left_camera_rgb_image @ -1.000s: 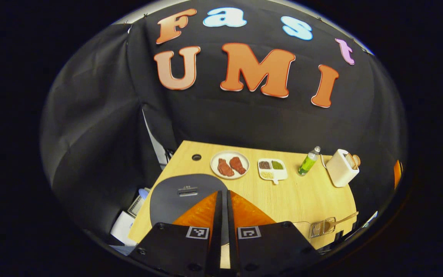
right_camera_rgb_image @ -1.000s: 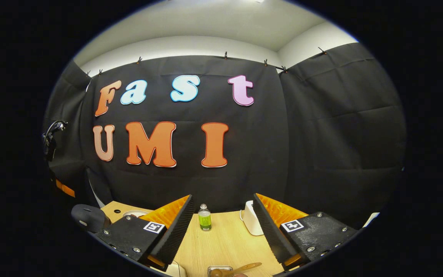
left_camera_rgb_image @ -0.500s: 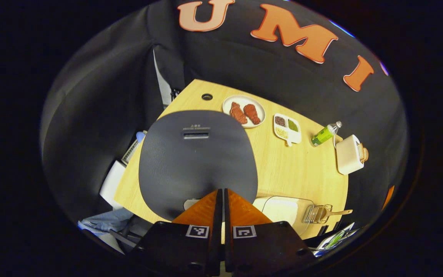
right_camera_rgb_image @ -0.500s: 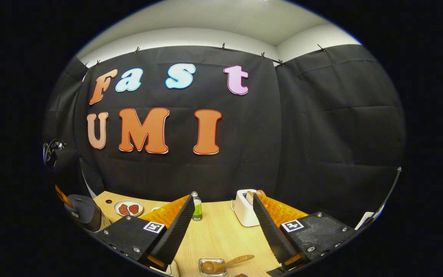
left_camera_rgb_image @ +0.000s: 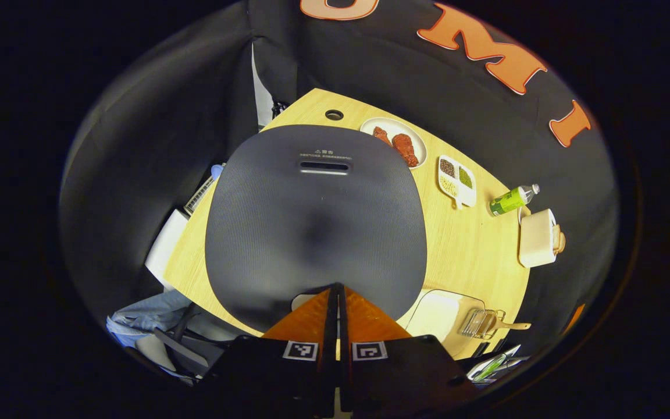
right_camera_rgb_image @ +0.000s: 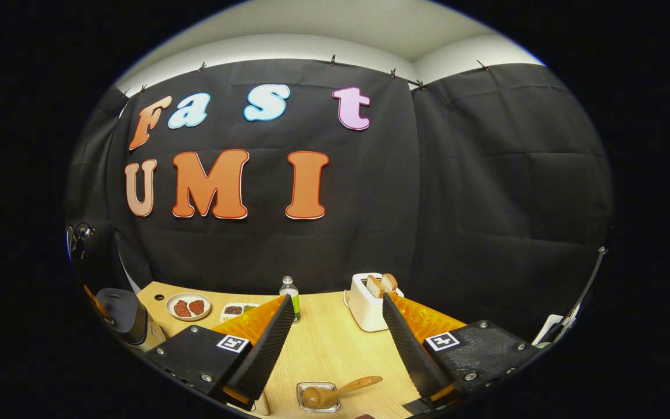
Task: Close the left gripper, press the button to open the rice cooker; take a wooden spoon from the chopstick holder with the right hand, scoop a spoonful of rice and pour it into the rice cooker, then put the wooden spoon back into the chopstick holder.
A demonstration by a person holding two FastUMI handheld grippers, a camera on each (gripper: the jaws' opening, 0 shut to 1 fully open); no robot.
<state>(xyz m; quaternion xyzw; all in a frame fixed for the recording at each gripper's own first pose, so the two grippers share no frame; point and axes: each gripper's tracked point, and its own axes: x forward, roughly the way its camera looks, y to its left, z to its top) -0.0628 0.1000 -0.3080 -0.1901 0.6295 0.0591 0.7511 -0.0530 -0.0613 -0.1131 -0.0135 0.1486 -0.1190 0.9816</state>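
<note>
- Left gripper (left_camera_rgb_image: 335, 291) fingers pressed together, tips over rice cooker (left_camera_rgb_image: 316, 221) lid's 6 o'clock edge; button hidden.
- Right gripper (right_camera_rgb_image: 335, 334) spread wide, empty; wooden spoon (right_camera_rgb_image: 335, 393) at 6 o'clock, holder's rim cut off.

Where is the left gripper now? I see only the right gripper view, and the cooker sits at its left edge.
Observer: The left gripper is shut, pointing down at the near edge of the cooker lid.
Operator: Is the lid up?
Observer: No, it lies flat, with a slot near its far edge.
Operator: What is between cooker and holder?
Observer: A clear box with something white inside, beside the holder.
</note>
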